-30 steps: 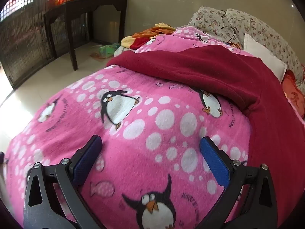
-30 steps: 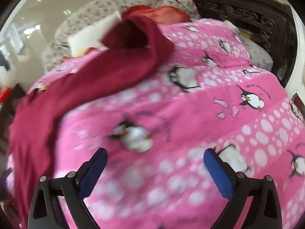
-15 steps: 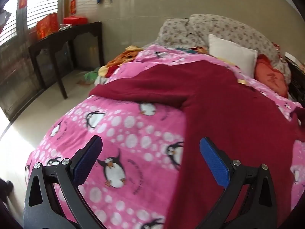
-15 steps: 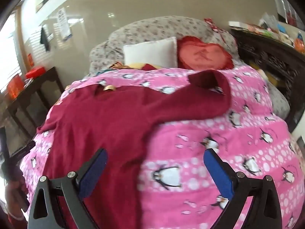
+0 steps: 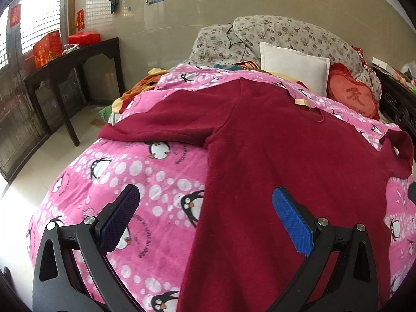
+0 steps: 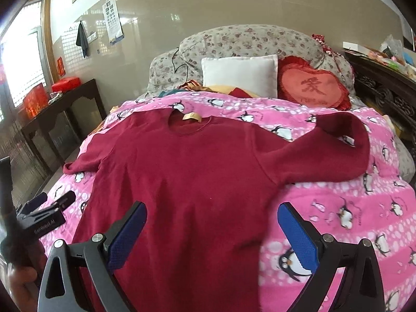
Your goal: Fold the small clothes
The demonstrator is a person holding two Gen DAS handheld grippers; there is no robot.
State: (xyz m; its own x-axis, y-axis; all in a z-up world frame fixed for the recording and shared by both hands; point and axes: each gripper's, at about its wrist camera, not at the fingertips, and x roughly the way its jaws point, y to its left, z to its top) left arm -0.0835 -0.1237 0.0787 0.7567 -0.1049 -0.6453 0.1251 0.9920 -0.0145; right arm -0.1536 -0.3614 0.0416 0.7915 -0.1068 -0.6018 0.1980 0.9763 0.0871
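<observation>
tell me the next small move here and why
Probably bring the right tool to the right sleeve and fold it in over the body. The sweater lies flat on the blanket, both tools open and holding nothing, and that sleeve's cuff is already curled back, so it looks like the easiest start.

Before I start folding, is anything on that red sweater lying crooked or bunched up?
Yes. The red sweater lies mostly flat on the pink blanket, but its sleeve nearest the heart cushion is doubled back on itself, with the cuff curled over. The other sleeve lies straight.
</observation>
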